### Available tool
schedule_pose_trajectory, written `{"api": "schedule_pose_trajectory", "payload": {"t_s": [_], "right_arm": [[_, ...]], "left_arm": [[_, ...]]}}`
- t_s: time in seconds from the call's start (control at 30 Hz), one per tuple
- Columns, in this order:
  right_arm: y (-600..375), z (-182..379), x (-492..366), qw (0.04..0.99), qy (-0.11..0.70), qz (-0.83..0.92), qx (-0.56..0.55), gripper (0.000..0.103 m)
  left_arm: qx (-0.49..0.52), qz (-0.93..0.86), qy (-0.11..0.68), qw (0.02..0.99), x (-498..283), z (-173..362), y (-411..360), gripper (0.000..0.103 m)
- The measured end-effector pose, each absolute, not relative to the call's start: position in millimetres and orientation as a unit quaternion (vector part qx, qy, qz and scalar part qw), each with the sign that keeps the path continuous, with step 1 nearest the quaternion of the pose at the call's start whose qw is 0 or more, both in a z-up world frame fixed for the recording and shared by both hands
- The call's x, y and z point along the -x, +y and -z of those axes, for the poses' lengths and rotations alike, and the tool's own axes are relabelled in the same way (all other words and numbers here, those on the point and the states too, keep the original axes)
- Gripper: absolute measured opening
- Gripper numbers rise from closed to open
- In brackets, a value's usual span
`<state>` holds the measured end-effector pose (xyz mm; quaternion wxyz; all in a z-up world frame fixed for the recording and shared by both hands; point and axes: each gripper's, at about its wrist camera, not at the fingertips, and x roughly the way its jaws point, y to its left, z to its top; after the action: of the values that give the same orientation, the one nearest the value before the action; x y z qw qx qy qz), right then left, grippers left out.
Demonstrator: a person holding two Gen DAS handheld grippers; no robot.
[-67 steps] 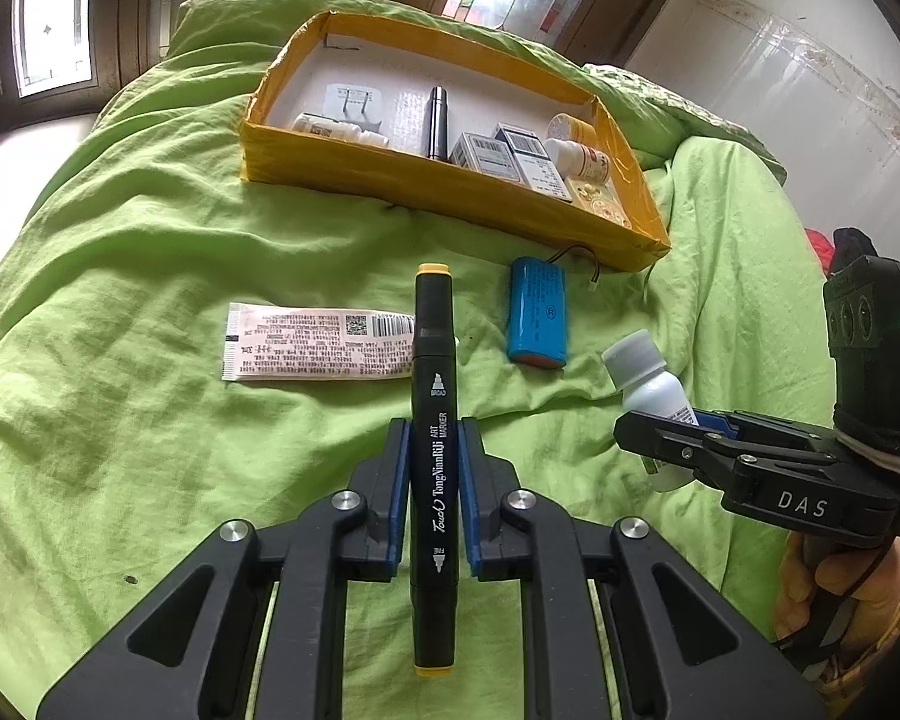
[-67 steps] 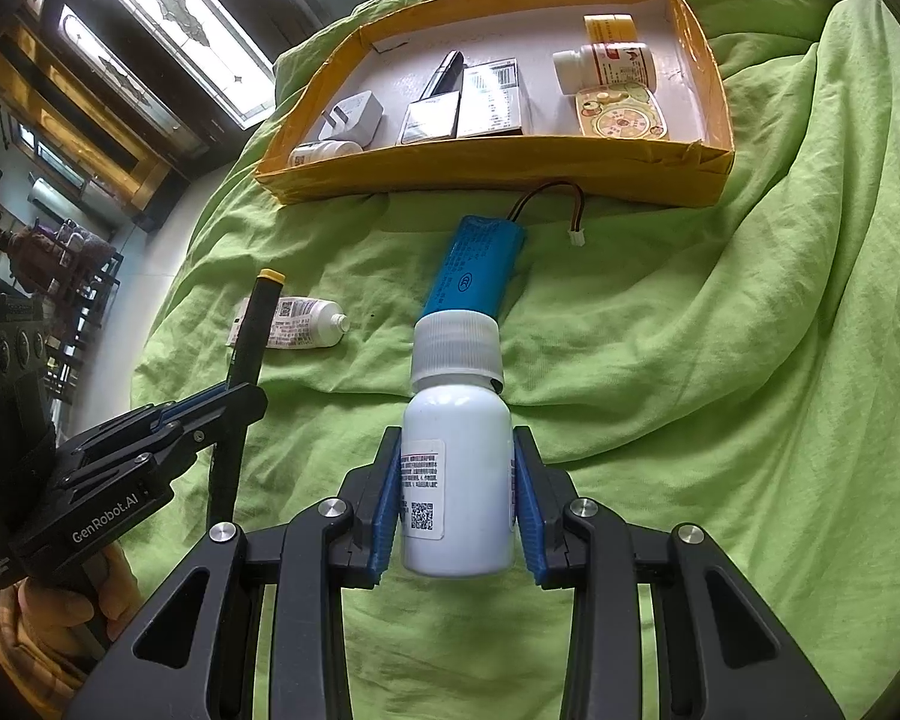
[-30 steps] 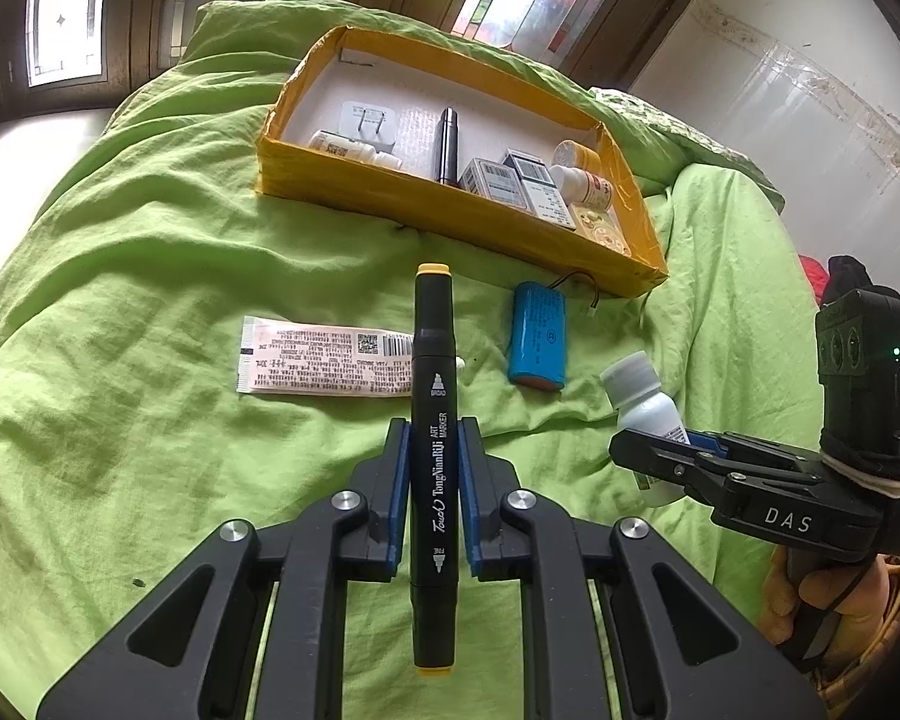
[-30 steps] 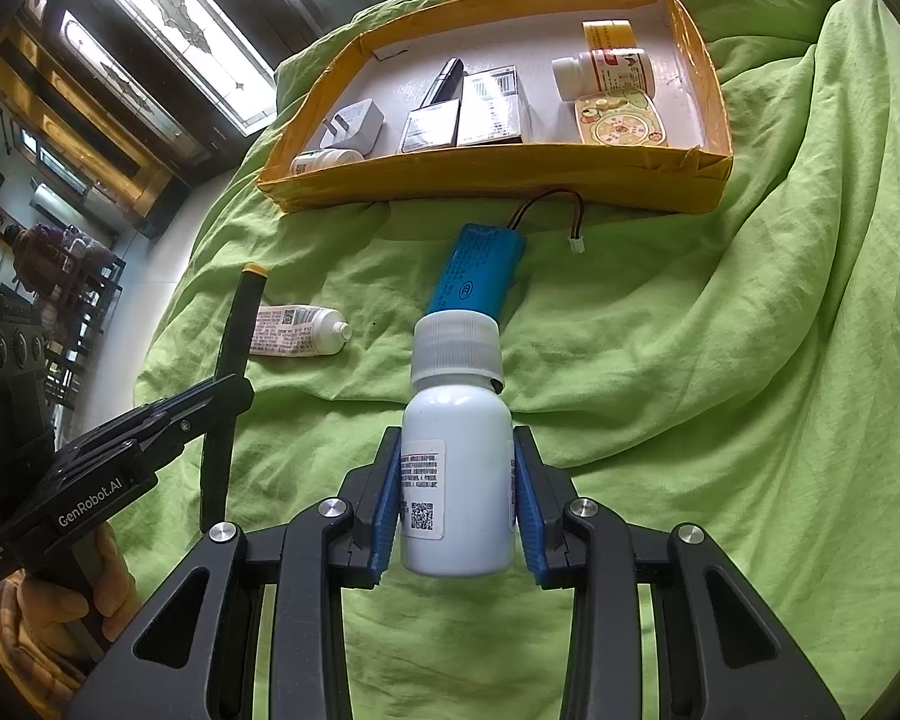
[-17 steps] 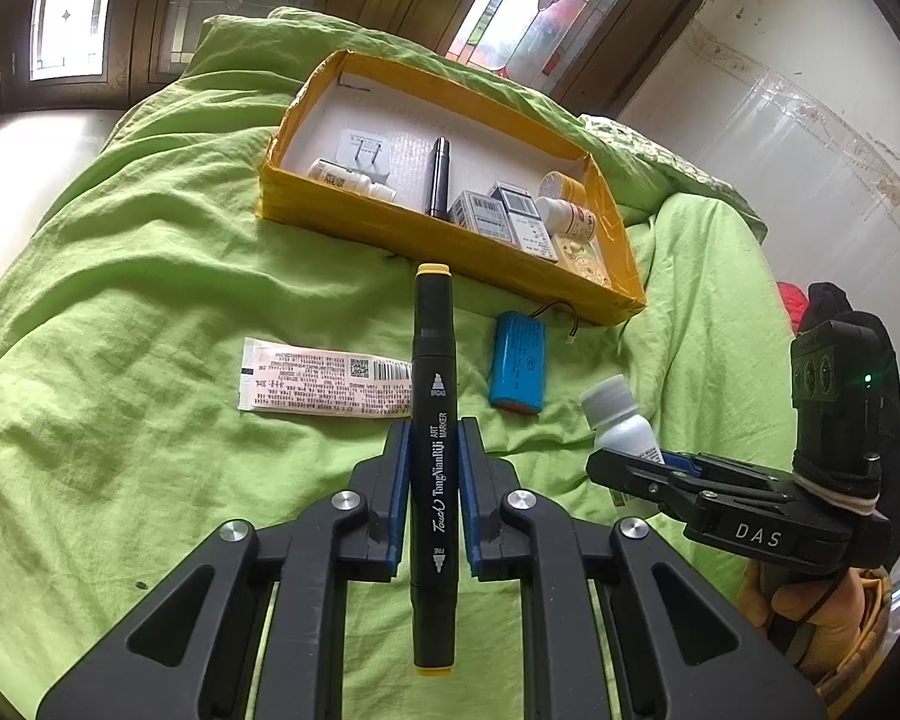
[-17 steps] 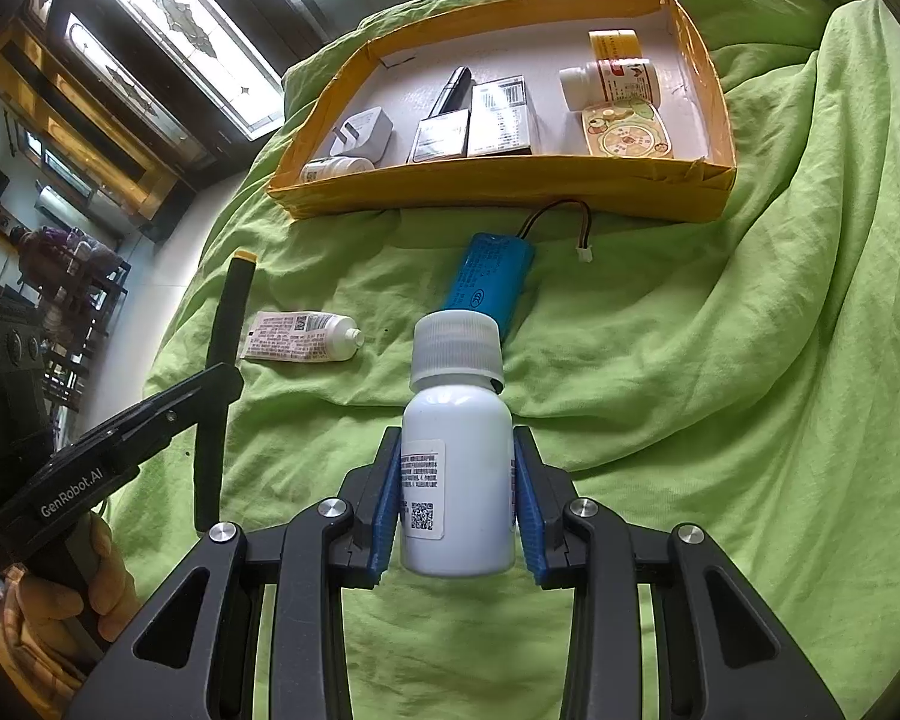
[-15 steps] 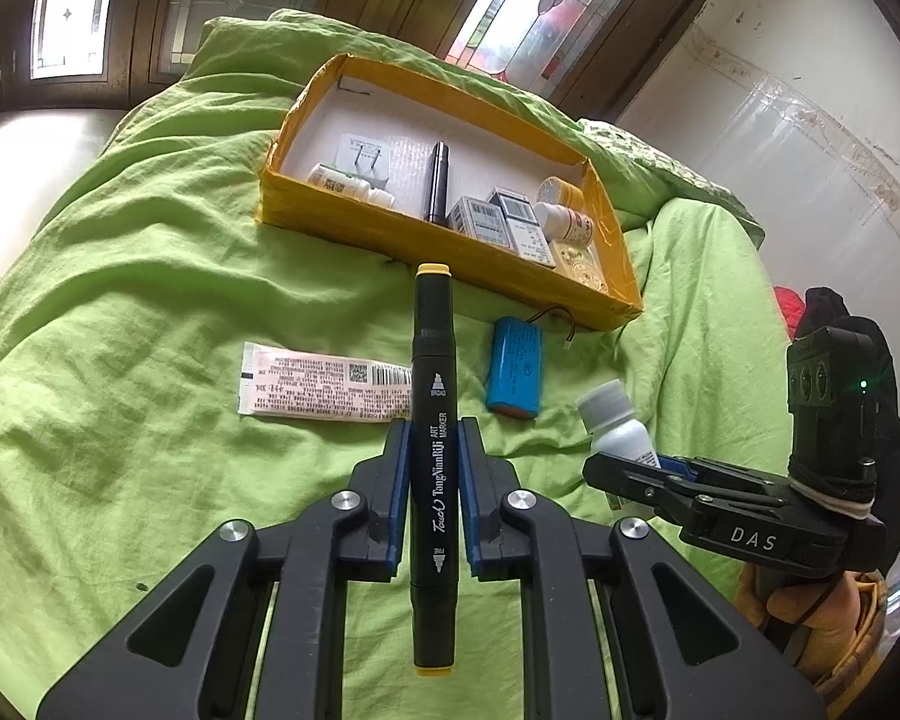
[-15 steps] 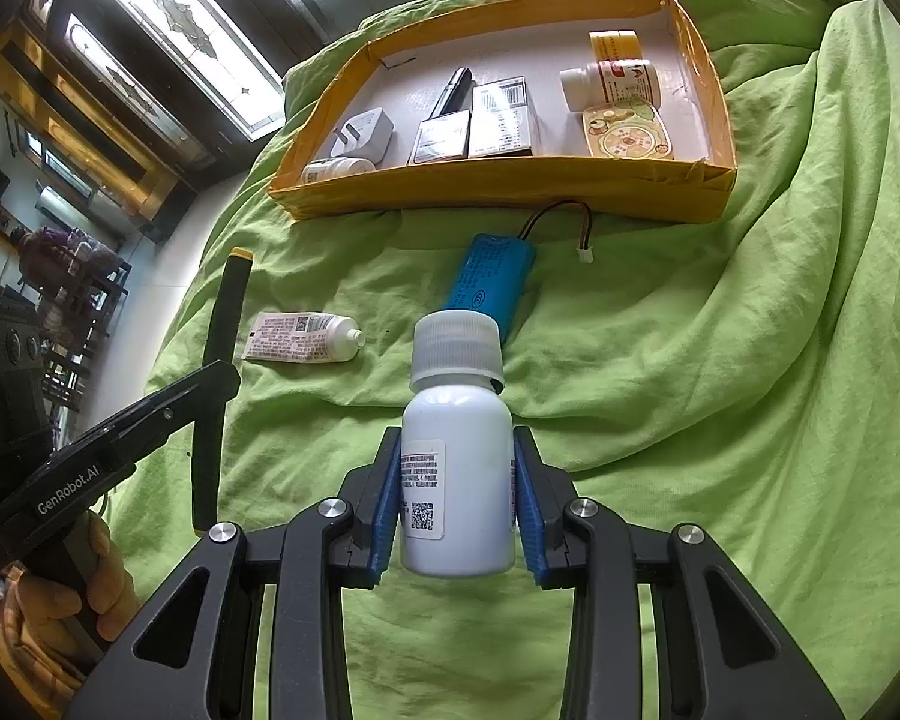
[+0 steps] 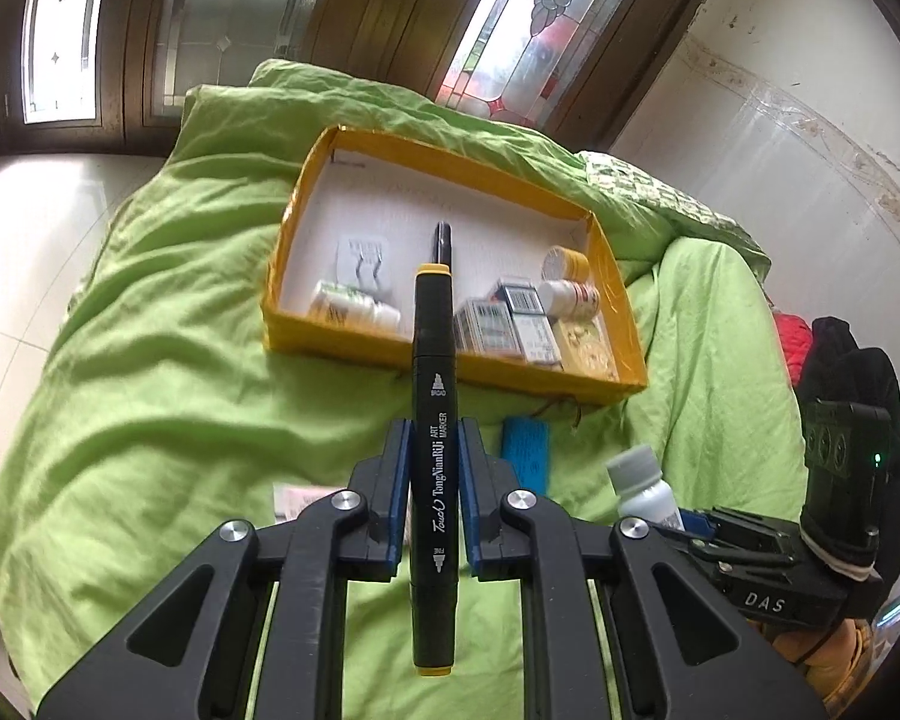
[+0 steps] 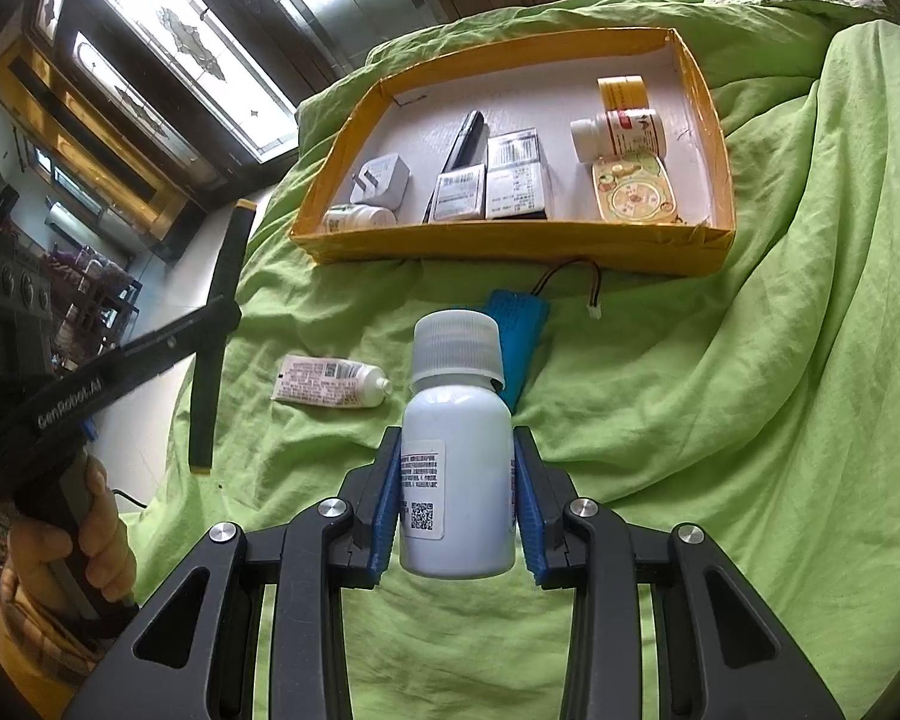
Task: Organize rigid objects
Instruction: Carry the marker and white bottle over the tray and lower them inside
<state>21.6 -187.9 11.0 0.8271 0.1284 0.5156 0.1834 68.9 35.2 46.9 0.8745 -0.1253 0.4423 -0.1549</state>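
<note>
Between the blue pads of the left gripper [image 9: 432, 480] a black art marker [image 9: 432, 420] is clamped at mid-barrel, its yellow-capped ends sticking out well ahead of and behind the jaws, while the right gripper [image 10: 457, 498] is closed on a white bottle [image 10: 457, 468] around its body, cap pointing forward. Both are held in the air above a rumpled green bedspread [image 10: 720, 420], short of the yellow cardboard tray [image 10: 510, 246] where the sorted things lie. On the cloth below and ahead rest a blue battery pack [image 10: 522, 324] with its thin lead, just outside the tray's near wall, and a small white tube [image 10: 330, 384] to its left. The likely trouble: the marker is long and gripped on a narrow smooth barrel, so it could pivot in the pads or catch its front end on the tray's near wall if lowered too early. The bottle is round, and set down on its side it could roll against the packets. The tray's near half is crowded with a charger plug [image 10: 384, 180], a dark pen [image 10: 465, 138], barcode boxes [image 10: 492, 180], a pill bottle [image 10: 621, 132] and a flat tin [image 10: 633, 189]. The far half looks bare, so the open room is there. The soft bed gives the tray an unsteady footing.
</note>
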Motion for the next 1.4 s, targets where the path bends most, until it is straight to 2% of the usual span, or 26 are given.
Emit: {"api": "schedule_pose_trajectory", "payload": {"t_s": [0.7,1.03,1.4], "right_arm": [[-181,-58,-109,0.852,0.461,-0.174,-0.178,0.031],[-184,-60,-164,0.856,0.458,-0.161,-0.179,0.031],[-176,-46,-221,0.867,0.459,-0.144,-0.132,0.031]], "left_arm": [[0.104,0.126,0.447,0.880,-173,-48,44,0.013],[0.101,0.115,0.446,0.882,-228,-36,52,0.013],[0.064,0.110,0.458,0.879,-271,-17,43,0.013]]}}
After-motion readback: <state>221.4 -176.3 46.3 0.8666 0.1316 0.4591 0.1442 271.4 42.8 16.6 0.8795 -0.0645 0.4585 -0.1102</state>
